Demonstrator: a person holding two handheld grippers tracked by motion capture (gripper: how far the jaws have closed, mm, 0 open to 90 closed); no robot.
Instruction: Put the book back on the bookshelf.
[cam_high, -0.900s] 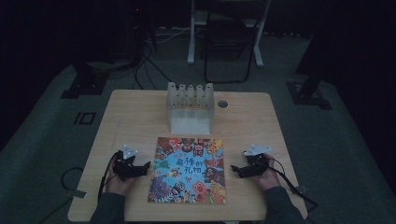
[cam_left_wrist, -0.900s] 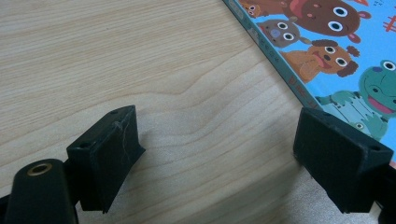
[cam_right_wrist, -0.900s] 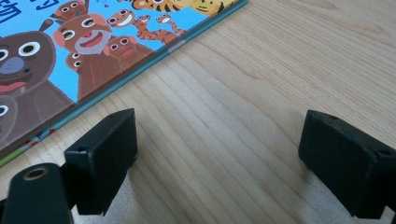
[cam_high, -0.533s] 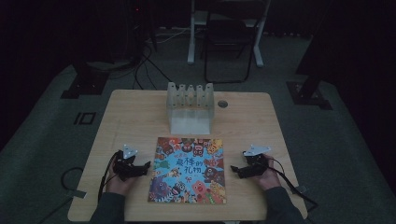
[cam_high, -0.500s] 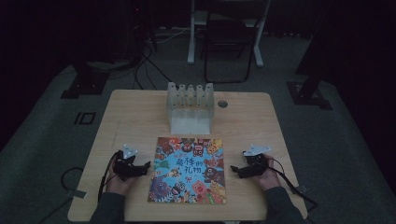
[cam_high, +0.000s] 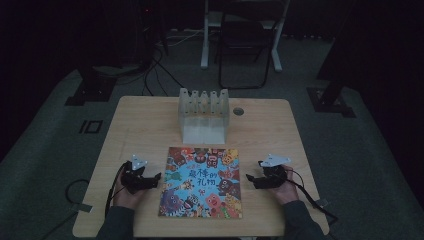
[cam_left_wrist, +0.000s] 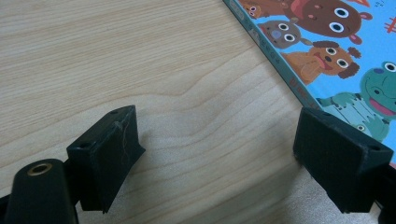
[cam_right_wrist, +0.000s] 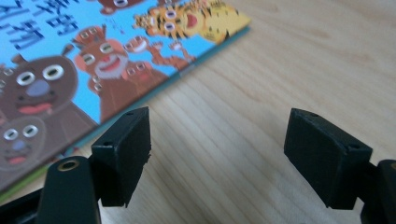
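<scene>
A colourful picture book (cam_high: 202, 182) with cartoon animals lies flat at the table's near middle. My left gripper (cam_high: 156, 178) rests just left of the book, jaws wide open over bare wood. In the left gripper view the left gripper (cam_left_wrist: 224, 156) has the book's edge (cam_left_wrist: 299, 60) running past its right jaw. To the right of the book sits my right gripper (cam_high: 249, 178), also open and holding nothing. Seen in the right gripper view, the right gripper (cam_right_wrist: 217, 156) has the book's corner (cam_right_wrist: 93, 70) beside its left jaw.
A pale slotted rack (cam_high: 203, 116) stands behind the book at the table's middle back. A small round hole (cam_high: 238, 111) is right of it. The wooden table (cam_high: 145, 130) has edges close to both hands. A chair (cam_high: 245, 45) and cables lie on the dark floor beyond.
</scene>
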